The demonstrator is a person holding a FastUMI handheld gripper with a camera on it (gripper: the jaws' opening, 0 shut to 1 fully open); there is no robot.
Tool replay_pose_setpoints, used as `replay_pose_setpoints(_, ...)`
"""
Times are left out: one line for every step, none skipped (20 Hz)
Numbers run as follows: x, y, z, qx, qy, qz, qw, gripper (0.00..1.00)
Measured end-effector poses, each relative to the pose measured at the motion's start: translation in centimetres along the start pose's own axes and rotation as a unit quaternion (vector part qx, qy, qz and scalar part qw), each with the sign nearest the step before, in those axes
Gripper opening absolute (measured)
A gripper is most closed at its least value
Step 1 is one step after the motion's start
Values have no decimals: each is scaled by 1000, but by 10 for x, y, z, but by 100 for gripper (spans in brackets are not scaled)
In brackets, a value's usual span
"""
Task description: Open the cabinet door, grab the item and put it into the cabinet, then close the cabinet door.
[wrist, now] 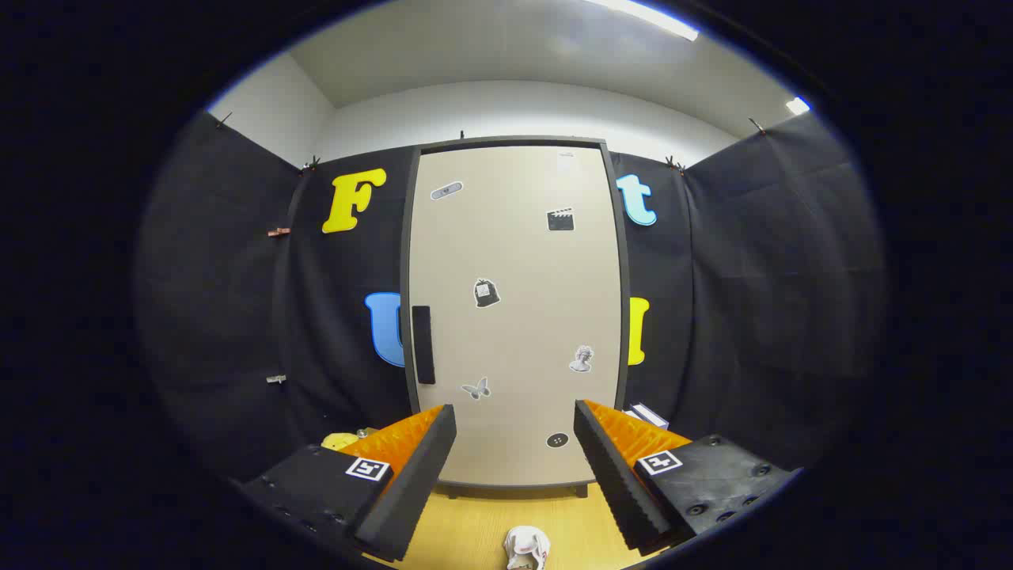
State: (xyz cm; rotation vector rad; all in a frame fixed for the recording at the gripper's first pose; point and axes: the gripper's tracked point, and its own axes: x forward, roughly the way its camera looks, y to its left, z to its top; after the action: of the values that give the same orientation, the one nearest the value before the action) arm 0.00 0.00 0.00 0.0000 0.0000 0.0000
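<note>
A tall beige cabinet [514,317] stands straight ahead, its door shut and dotted with small stickers. A dark vertical handle [423,344] sits on the door's left edge, beyond and above my left finger. My gripper [514,427] is open, fingers wide apart with nothing between them, held back from the door. A small crumpled white item with red marks [527,548] lies on the wooden table [475,522], low between the fingers and nearer than their tips.
A yellow object [342,439] peeks out behind the left finger, left of the cabinet. A small white box [649,415] sits right of the cabinet base, behind the right finger. Black cloth walls close in on both sides.
</note>
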Motion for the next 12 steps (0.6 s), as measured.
replay_pose_setpoints(0, 3, -6, 1, 9, 2, 1000, 98)
replay_pose_setpoints(-1, 6, -11, 2, 17, 3, 1000, 98)
replay_pose_setpoints(-1, 7, -15, 0, 22, 2, 1000, 98)
replay_pose_setpoints(-1, 7, -18, -6, 24, 1, 1000, 98)
replay_pose_setpoints(-2, 8, -20, -12, 25, 0, 1000, 98)
replay_pose_setpoints(-3, 9, -21, -14, 25, 0, 1000, 98)
replay_pose_setpoints(-4, 10, -21, -13, 24, -1, 1000, 98)
replay_pose_setpoints(-4, 10, -22, -11, 24, -1, 1000, 98)
replay_pose_setpoints(-5, 11, -24, -9, 26, -2, 1000, 98)
replay_pose_setpoints(-6, 10, -25, -7, 28, -4, 1000, 98)
replay_pose_setpoints(-6, 10, -27, -4, 29, -5, 1000, 98)
replay_pose_setpoints(-6, 11, -28, -2, 30, -7, 1000, 98)
